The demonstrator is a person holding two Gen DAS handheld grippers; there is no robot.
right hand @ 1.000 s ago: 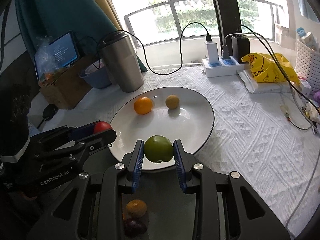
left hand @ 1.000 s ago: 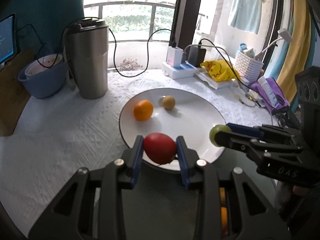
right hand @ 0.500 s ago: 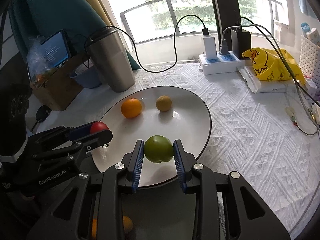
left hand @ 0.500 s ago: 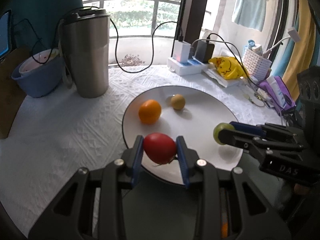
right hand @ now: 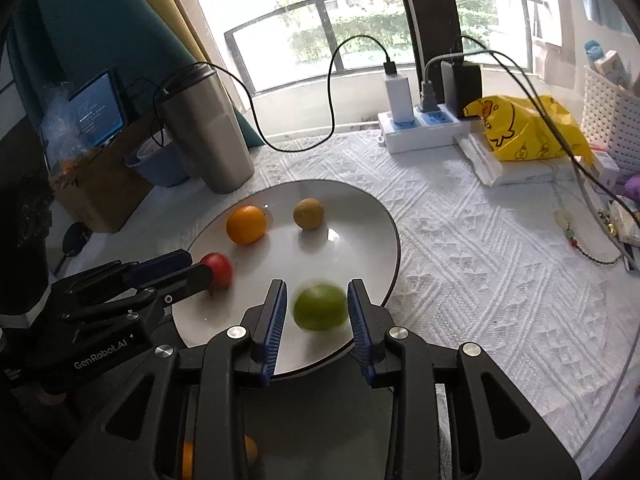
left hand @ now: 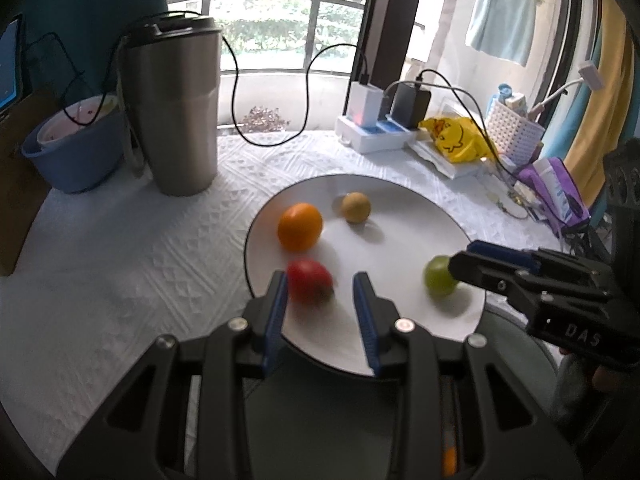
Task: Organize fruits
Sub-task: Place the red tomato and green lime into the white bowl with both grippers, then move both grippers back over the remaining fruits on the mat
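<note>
plate: big white plate (left hand: 420, 216) on the white textured cloth, and all the visible sorted fruit is on it

already parked: an orange (left hand: 300, 226) and a small yellow-brown fruit (left hand: 355, 207) sit at the far side, near each other but not touching

left gripper (left hand: 320, 300): jaws apart, with the red fruit (left hand: 310, 282) between them, up against the left pad and clear of the right one. It's blurry, so I'd guess it's just dropping or rolling onto the plate

right gripper (right hand: 316, 306): jaws apart too, with gaps either side of the green fruit (right hand: 320, 307) (also blurred, so same story probably)

progress: my read is four fruits are on the plate or landing there, so this is pretty far along

left to do: there's something orange and round low down behind the grippers in the right wrist view (right hand: 250, 450), below the table edge. Looks like more fruit waiting, can't tell how many

background stuff: steel tumbler (left hand: 172, 112) and a power strip (right hand: 424, 132), well away from the plate
</note>
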